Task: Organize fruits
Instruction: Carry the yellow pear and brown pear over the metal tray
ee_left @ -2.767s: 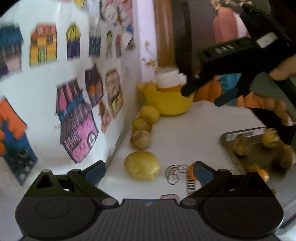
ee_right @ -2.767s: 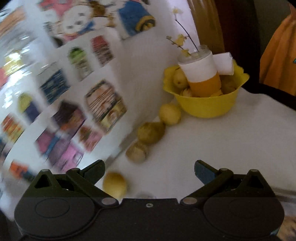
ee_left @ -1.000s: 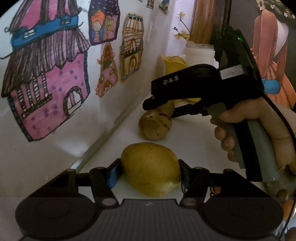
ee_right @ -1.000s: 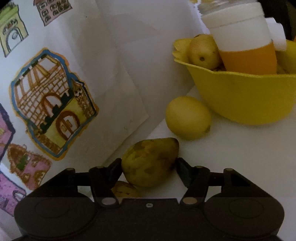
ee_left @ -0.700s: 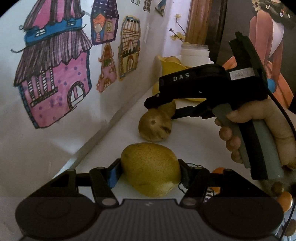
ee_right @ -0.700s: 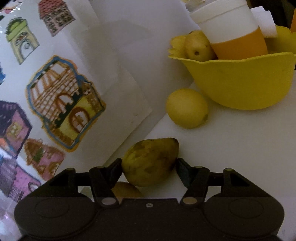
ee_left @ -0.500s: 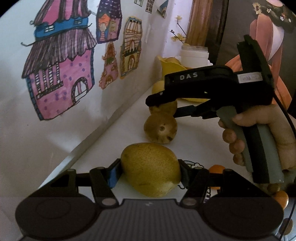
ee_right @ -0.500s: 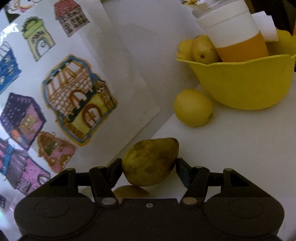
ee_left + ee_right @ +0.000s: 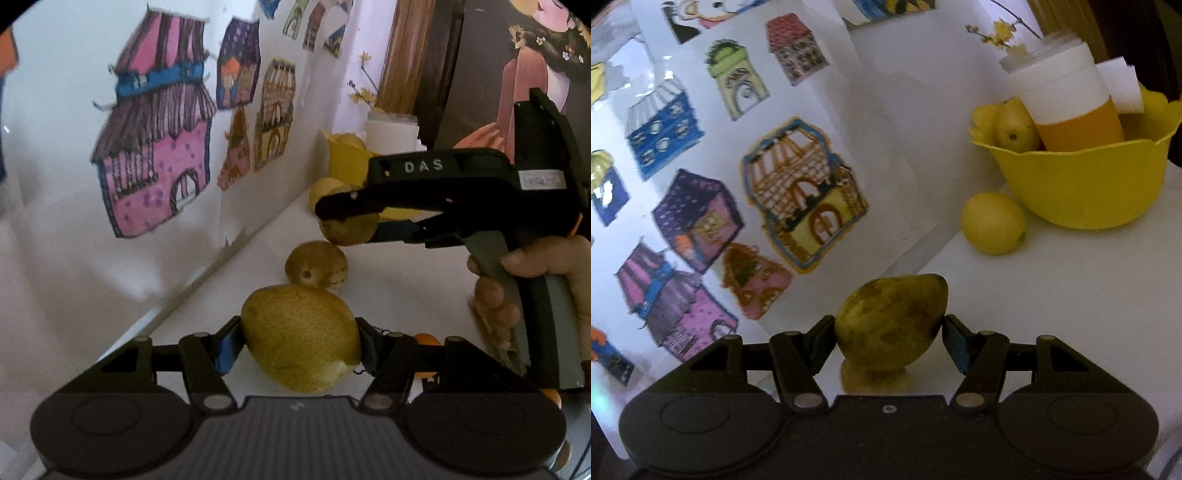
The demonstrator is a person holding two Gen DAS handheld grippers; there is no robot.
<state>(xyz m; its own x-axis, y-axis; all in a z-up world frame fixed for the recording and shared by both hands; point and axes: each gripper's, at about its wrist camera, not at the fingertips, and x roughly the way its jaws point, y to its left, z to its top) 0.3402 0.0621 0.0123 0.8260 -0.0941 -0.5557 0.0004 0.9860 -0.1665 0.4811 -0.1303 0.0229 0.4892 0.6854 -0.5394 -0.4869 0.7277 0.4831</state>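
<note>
Near the bowl [image 9: 1082,188], the right gripper [image 9: 888,332] clamped a brown pear [image 9: 892,325]. Farther from the bowl, the left gripper [image 9: 301,339] squeezed a yellow pear [image 9: 301,336].

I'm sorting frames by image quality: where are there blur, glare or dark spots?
Left wrist view: wall drawings slightly smeared, held pear sharp, fisheye bends the wall edge. Right wrist view: glare on the drawings at upper left, held pear dim and shadowed.

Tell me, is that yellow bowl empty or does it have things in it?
Not empty. The yellow bowl holds a white-and-orange cup and at least one pear against its rim.
</note>
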